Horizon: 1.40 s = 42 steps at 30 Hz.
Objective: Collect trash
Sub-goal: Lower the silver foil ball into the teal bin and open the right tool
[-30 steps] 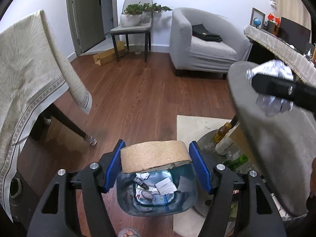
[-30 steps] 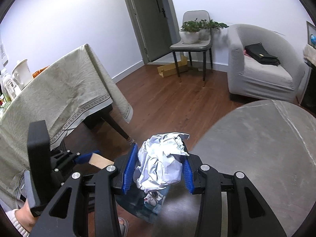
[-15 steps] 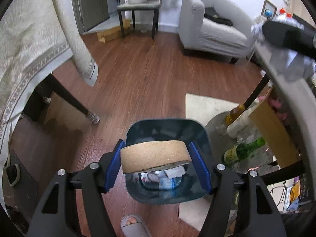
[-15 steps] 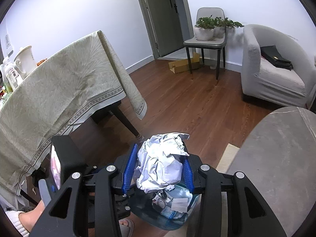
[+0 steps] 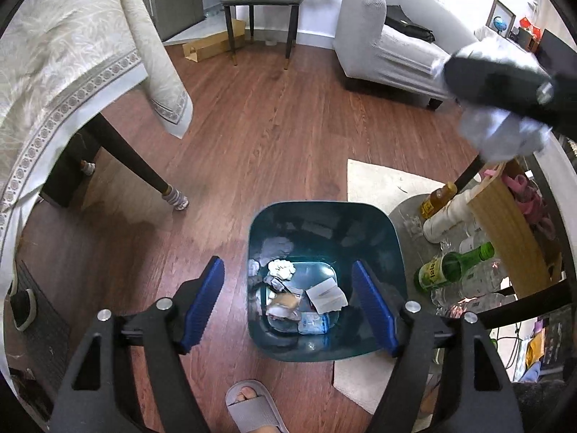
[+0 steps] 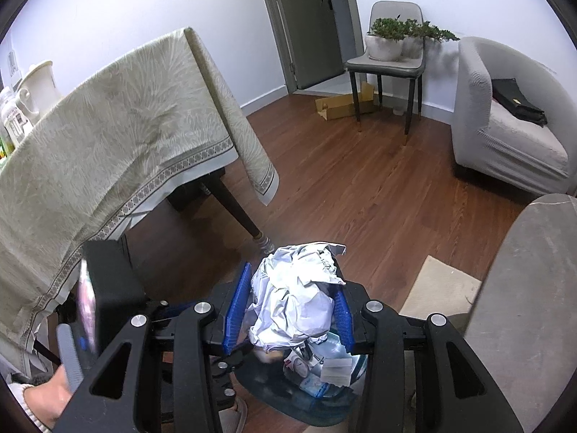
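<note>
A dark teal trash bin (image 5: pixel 393 245) stands on the wood floor and holds crumpled paper, wrappers and a brown cork roll (image 5: pixel 286 301). My left gripper (image 5: pixel 288 306) hangs open and empty right above the bin. My right gripper (image 6: pixel 290 315) is shut on a crumpled white paper wad (image 6: pixel 295 306), held above the bin (image 6: pixel 277 389). In the left wrist view the wad (image 5: pixel 501 133) and the right gripper show at the upper right, off to the side of the bin.
A table with a beige cloth (image 5: pixel 72 54) stands left, its leg (image 5: pixel 144 169) near the bin. A grey round table (image 6: pixel 526 306) is right, with bottles (image 5: pixel 450 267) and a wooden box (image 5: pixel 512 234) beneath. A foot in a slipper (image 5: pixel 252 407) is close by.
My left gripper opened and the cork roll fell into the bin. The right gripper moved left off the grey table with the paper wad, to above the bin.
</note>
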Available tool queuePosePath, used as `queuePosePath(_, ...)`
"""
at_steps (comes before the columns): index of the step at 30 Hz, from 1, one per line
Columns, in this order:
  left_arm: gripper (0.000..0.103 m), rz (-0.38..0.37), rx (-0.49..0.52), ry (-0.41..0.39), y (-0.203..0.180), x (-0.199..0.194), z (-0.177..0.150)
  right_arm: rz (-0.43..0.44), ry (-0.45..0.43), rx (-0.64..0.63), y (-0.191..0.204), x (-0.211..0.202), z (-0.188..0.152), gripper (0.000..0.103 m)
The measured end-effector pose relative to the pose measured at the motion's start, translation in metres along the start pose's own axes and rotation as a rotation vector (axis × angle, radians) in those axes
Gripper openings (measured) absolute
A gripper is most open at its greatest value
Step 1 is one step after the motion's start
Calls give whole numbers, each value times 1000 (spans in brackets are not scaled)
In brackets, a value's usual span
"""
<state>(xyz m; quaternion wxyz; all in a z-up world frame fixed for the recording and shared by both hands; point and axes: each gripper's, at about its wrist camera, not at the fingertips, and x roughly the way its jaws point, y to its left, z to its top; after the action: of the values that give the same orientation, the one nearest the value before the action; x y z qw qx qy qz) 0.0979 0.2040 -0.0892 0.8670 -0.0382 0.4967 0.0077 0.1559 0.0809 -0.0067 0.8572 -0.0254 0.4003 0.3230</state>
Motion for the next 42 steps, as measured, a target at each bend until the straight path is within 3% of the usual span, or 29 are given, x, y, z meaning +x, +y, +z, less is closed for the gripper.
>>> queuePosePath(18,73,42,-101,-129,45,-62,7,-32,169,-21,16,78,-32,43)
queuePosePath(34,60,18,-63,-223,21,-105,14,-81,320,-34,12,120,-73,43)
queuePosePath(35,60,17,-57,-227,19,-107,13,-81,325,-41,13,121,-75,45)
queuePosePath(37,60,11,-46,-240,16,-112,14,-83,331,-60,15,122,-77,61)
queuePosePath(42,60,-4,-45,-270,13,-124,17,-91,319,-86,18,114,-79,63)
